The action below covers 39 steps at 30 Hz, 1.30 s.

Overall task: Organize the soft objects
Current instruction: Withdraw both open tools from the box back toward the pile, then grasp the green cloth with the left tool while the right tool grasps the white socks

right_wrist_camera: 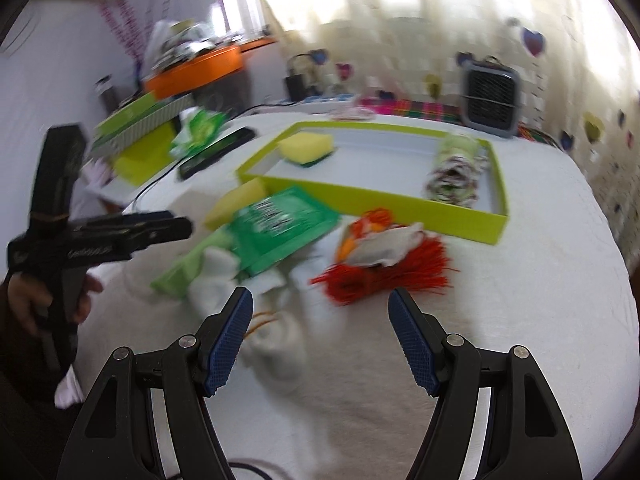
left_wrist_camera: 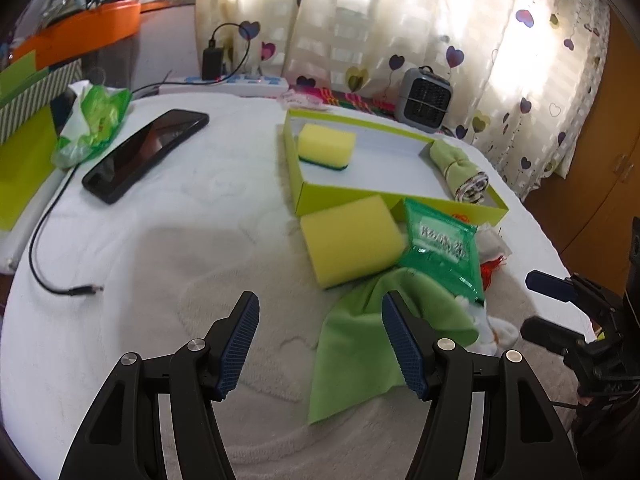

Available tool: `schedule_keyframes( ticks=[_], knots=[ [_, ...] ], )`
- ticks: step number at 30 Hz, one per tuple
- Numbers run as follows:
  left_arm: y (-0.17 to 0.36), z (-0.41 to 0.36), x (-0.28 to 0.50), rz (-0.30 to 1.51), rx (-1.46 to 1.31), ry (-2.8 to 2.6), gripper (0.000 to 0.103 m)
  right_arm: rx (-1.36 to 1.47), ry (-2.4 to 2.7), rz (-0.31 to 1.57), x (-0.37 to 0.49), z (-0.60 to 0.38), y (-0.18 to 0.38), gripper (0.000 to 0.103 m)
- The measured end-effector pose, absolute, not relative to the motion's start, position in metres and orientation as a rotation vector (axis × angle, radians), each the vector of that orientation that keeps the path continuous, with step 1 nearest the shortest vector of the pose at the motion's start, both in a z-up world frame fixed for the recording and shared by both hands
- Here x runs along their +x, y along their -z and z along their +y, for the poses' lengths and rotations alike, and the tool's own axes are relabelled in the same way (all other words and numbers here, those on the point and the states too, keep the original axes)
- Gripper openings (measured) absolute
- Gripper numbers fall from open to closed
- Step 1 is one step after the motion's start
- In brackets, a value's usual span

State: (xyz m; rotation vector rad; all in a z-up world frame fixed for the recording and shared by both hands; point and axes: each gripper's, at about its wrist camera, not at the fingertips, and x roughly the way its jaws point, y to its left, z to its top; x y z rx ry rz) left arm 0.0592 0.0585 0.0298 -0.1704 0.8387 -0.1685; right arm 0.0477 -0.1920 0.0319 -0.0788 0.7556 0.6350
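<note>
Beside the lime-green tray (left_wrist_camera: 308, 196), both grippers (left_wrist_camera: 320, 344) (right_wrist_camera: 322, 342) hover with fingers open and empty, seemingly choosing among loose soft items, likeliest the green cloth (left_wrist_camera: 352, 352).

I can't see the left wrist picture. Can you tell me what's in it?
An open left gripper hovers over a white bed cover, nothing between its fingers. Ahead lie a green cloth, a yellow sponge and a green packet, beside a green tray holding another sponge and a rolled cloth.
</note>
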Motion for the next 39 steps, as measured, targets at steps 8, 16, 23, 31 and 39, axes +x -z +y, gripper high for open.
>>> schedule_keyframes(
  ticks=[8,16,23,31,39],
  knots=[
    [-0.021,0.061,0.055,0.864,-0.184,0.188,0.064,-0.170,-0.720,0.787,0.042,-0.165,-0.019,0.071],
    [-0.014,0.057,0.056,0.887,-0.194,0.225,0.064,-0.280,-0.726,0.807,0.041,-0.150,-0.008,0.071],
    [-0.011,0.050,0.061,0.899,-0.182,0.253,0.064,-0.331,-0.713,0.828,0.044,-0.143,-0.002,0.071],
    [-0.010,0.042,0.066,0.908,-0.148,0.260,0.064,-0.291,-0.700,0.831,0.049,-0.147,-0.003,0.071],
    [-0.008,0.031,0.074,0.925,-0.098,0.233,0.064,-0.266,-0.708,0.823,0.050,-0.149,-0.005,0.063]
  ],
)
